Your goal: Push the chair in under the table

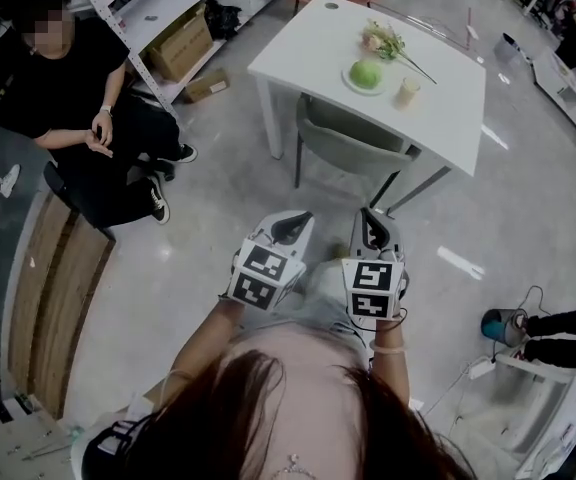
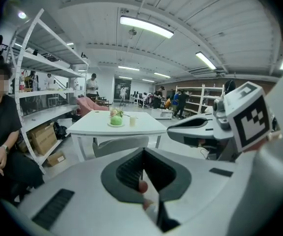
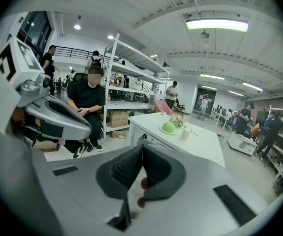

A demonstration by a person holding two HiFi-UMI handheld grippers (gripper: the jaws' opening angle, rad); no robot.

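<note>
Hand-held grippers, left (image 1: 296, 222), right (image 1: 372, 218), shut; chair (image 1: 353, 134) half-hidden under table (image 1: 303, 53) (backrest shows).

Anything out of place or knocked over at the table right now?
Nothing stands out. The chair stands upright at the white table, the cup on it is upright, and nothing looks spilled.

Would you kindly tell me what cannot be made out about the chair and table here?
- Seat of the chair: head view, hidden beneath the table top.
- Legs of the chair: left gripper view, covered by the left gripper and its own body.
- Contents of the cup: all views, too small.
</note>
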